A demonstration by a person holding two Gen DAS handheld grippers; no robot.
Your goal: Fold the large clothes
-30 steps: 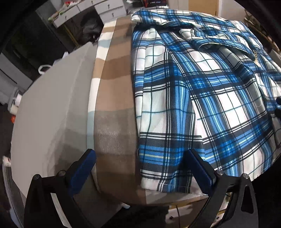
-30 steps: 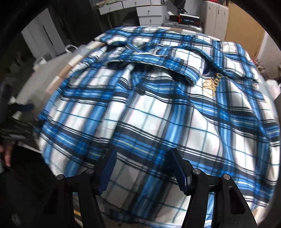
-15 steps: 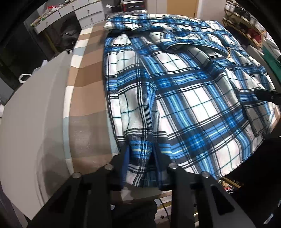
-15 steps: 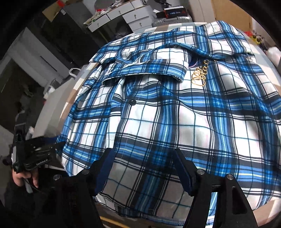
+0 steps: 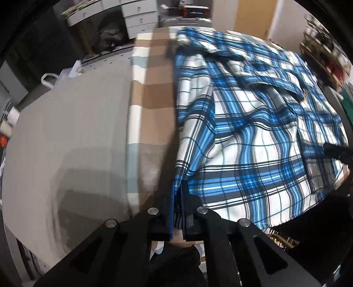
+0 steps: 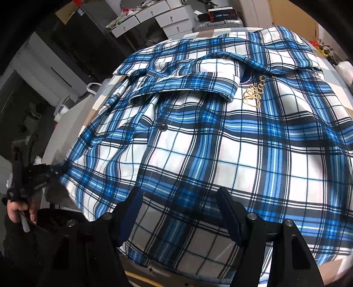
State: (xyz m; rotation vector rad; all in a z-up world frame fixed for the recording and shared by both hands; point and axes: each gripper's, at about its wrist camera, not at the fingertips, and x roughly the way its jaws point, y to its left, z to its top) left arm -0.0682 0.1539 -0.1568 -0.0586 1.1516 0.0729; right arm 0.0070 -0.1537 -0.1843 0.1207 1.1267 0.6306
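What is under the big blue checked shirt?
Under the shirt lies a brown and white striped cloth, showing beside it on the grey table. How far the cloth runs beneath is covered.

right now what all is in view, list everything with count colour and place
plaid shirt: one, blue, white and black, spread over the table, near corner pinched
gold script emblem: one, on the shirt's chest by the collar flap
shirt button: one, dark, on the front placket
checked cloth: one, brown, white and pale blue, under the shirt
table: one, grey, bare part beside the cloth
drawer units: several, white, behind the table
suitcase: one, silver, behind the table
left gripper: black, blue pads, just closed on the shirt's near corner
right gripper: black, open over the shirt's near hem
hand: one, holding the left gripper's handle
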